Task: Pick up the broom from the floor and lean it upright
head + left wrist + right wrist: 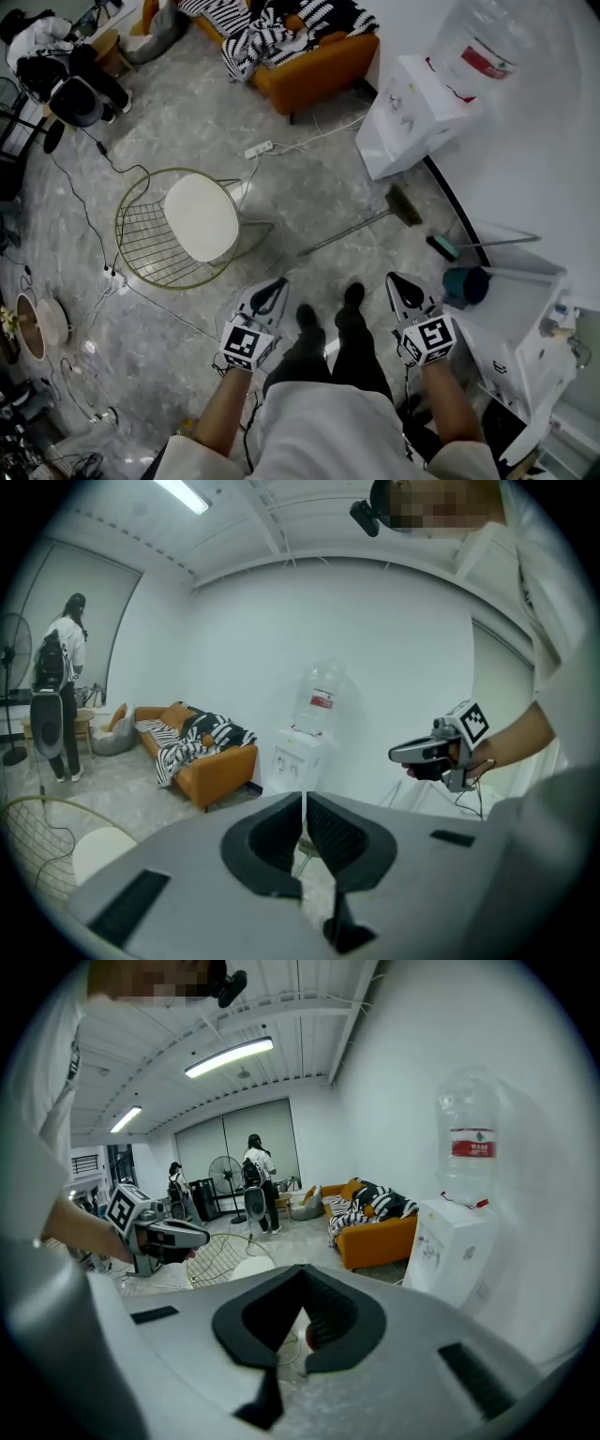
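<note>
1. The orange sofa (314, 70) stands far across the floor.
2. The white water cooler (408, 117) stands by the wall.
3. The broom (349, 232) lies flat on the floor, its brush near the water cooler.
4. The left gripper (274, 285) and the right gripper (397, 280) are both closed tight on nothing, apart from the broom.

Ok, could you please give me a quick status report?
Left gripper and right gripper shut, empty. Broom flat on floor, untouched. Wire chair near its handle.
</note>
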Tool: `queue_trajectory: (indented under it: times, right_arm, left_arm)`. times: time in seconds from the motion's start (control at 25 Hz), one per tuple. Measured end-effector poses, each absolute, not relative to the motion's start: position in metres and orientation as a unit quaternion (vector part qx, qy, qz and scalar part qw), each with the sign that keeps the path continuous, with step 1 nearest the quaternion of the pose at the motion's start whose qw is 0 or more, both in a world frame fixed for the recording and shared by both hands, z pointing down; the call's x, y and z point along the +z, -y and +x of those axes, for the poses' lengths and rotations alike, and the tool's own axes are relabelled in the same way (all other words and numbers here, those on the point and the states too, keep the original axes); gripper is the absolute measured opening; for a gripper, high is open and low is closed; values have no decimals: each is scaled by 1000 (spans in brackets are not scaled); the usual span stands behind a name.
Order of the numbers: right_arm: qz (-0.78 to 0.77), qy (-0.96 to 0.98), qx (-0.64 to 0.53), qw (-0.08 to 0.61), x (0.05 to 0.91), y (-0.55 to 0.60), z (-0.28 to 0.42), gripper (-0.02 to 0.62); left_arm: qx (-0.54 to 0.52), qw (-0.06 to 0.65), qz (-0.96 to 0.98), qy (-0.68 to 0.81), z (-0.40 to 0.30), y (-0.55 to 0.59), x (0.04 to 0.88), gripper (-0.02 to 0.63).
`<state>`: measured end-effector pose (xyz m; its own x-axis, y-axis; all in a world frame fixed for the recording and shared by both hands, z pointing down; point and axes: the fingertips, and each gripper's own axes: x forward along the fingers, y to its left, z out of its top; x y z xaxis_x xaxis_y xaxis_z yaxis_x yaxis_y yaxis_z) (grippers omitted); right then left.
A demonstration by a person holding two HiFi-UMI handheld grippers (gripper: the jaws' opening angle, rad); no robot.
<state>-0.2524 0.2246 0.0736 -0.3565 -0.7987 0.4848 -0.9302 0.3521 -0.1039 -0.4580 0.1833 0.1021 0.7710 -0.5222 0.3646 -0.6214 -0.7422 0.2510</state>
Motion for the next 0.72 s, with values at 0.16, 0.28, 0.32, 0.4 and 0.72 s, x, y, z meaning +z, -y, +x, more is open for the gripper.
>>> queue_trajectory:
  times: [0.16, 0.28, 0.32, 0.4, 0.72]
  right_arm:
    - [519, 811, 192, 187, 103, -196, -241, -5]
    - [507, 817, 195, 191, 126, -172, -234, -5]
    - [501, 820, 196, 193, 135, -165, -233, -5]
    - [483, 830, 197, 199, 152, -151, -230, -5]
    - [411, 860, 196, 228, 243, -107, -225, -5]
  left_arm:
    - [131, 181, 920, 322, -442, -168, 129, 15]
    - [135, 195, 916, 324, -428, -156, 150, 15]
    - [136, 194, 915, 328, -425, -153, 158, 17]
    - [135, 192, 911, 340, -418, -145, 175, 17]
    - [145, 213, 894, 365, -383, -104, 249, 17]
